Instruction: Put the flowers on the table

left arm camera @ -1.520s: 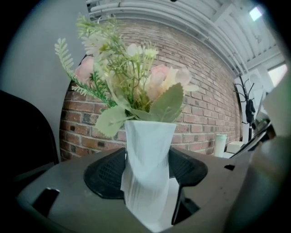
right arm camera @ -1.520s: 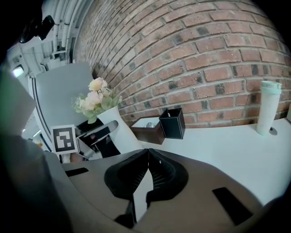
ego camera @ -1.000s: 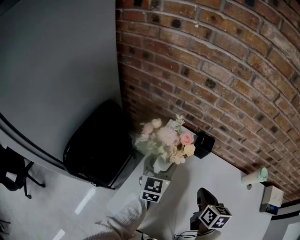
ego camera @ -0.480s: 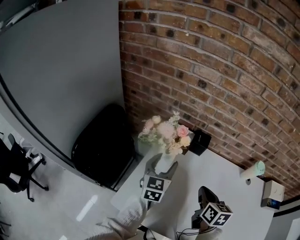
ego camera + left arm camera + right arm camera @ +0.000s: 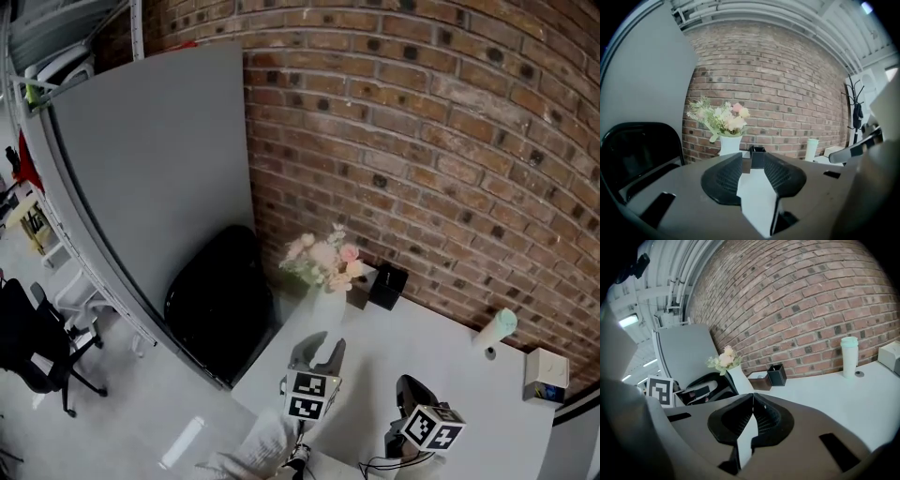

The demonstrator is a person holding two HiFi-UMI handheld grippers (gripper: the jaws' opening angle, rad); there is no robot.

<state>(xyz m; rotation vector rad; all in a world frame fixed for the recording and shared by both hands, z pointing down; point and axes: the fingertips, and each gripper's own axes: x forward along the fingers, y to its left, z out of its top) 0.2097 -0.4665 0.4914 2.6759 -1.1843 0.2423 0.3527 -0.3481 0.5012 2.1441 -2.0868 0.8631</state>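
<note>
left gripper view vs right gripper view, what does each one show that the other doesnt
Only the left gripper view: what looks like a coat stand at far right, and the left claw, jaws apart with nothing between them, having just been closing. Only the right gripper view: the right claw, jaws together and empty, and the left claw's marker cube. Both: the flowers in a white vase, the black box, the mint cup and the brick wall.

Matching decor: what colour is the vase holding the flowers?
White vase, clearest in the left gripper view.
</note>
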